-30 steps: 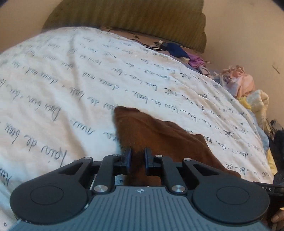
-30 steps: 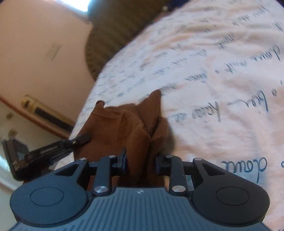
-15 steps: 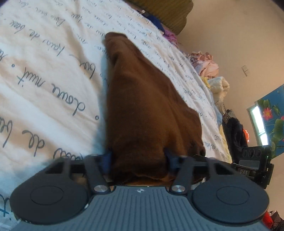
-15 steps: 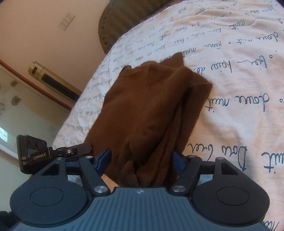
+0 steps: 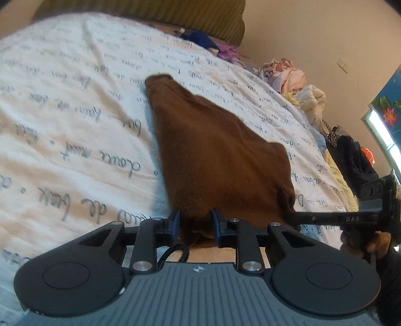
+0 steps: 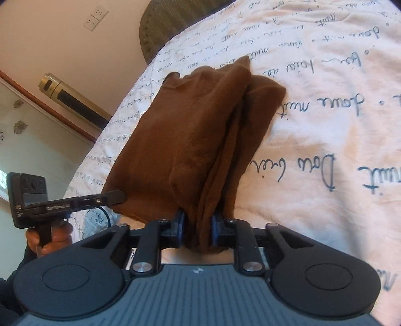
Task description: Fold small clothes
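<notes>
Both grippers are pinching the near edge of the brown garment (image 5: 215,150), one at each corner. The left gripper (image 5: 195,224) is clamping a bunch of cloth between narrowed jaws, and the right gripper (image 6: 198,229) is doing the same on a thicker, layered wad. The garment is lying on the bed's white quilt (image 5: 75,125), stretching away from the person toward the green headboard (image 5: 150,12), its far end resting on the quilt.

It looks partway folded: from the right wrist view, several layers are stacking along one side, so I'd judge at least one lengthwise fold is in. A crosswise fold likely remains. A clothes pile (image 5: 293,80) is waiting at the bed's far side.

What kind of garment it is, I can't tell. The pinched edge itself is hiding behind the gripper bodies.
</notes>
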Demonstrator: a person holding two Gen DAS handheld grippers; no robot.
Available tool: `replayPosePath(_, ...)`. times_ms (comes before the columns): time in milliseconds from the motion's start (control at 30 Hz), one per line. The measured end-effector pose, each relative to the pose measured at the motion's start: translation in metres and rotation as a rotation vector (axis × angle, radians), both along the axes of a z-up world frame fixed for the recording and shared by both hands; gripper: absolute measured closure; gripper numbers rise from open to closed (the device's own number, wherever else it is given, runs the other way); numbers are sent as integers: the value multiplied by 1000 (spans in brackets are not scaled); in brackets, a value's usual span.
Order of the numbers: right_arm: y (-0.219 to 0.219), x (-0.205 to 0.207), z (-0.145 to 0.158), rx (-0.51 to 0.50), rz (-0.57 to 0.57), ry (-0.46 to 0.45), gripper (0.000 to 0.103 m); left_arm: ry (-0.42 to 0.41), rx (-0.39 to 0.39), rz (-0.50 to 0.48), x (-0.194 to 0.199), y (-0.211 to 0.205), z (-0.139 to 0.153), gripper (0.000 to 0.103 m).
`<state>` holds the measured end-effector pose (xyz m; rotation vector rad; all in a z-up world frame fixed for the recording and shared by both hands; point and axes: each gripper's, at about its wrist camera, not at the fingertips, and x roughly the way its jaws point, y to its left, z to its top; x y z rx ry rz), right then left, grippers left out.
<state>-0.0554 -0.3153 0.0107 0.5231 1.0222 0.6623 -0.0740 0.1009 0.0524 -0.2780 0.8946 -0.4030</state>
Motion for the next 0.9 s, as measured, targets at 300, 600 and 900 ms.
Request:
replayPosePath(300, 21, 92, 53, 128, -89, -153, 67, -308, 277, 8, 15, -84, 29, 71)
replayPosePath(600, 93, 164, -27, -27, -112, 4, 89, -310, 401, -45, 19, -131, -42, 47)
replayPosePath(900, 69, 93, 13, -11, -100, -152, 79, -340, 327, -22, -14, -100, -14, 26)
